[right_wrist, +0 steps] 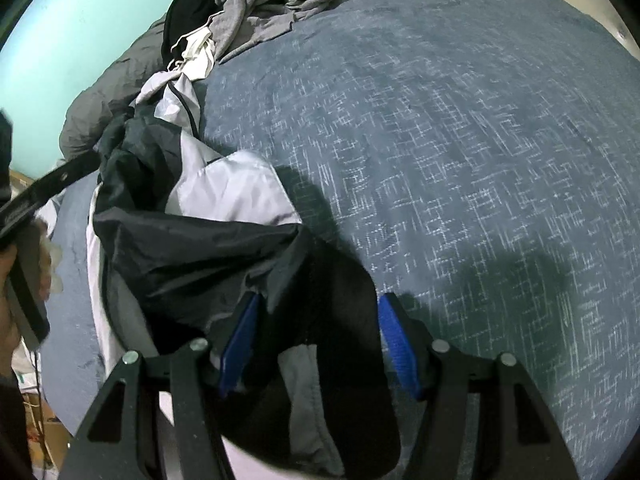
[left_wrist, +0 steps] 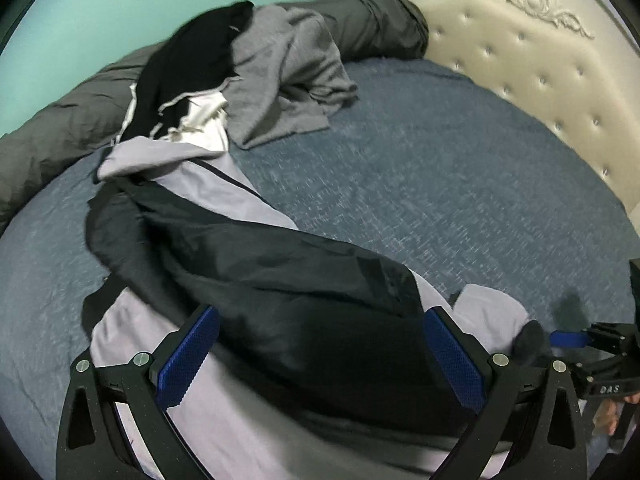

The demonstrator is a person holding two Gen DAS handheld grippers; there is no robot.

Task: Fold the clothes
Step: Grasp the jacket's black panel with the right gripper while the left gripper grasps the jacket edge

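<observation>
A black and pale purple jacket (left_wrist: 248,264) lay crumpled on the blue bed (left_wrist: 420,200). The left claw (left_wrist: 320,356) stood wide open over it, holding nothing. The right claw (right_wrist: 320,340) was partly open at the jacket's edge; black cloth sat between its fingers, maybe not squeezed. More clothes (left_wrist: 256,80) were piled at 11 o'clock.

Two grippers over the bed: the left gripper (left_wrist: 320,354) and the right gripper (right_wrist: 320,344), four blue pads in all. One black-and-lilac jacket (left_wrist: 248,264) beneath them. Behind it one pile (left_wrist: 240,92), where I count three garments: one black, one white, one grey. One dark duvet (left_wrist: 376,20), one blue bedspread (left_wrist: 440,184), one tufted headboard (left_wrist: 540,64).
</observation>
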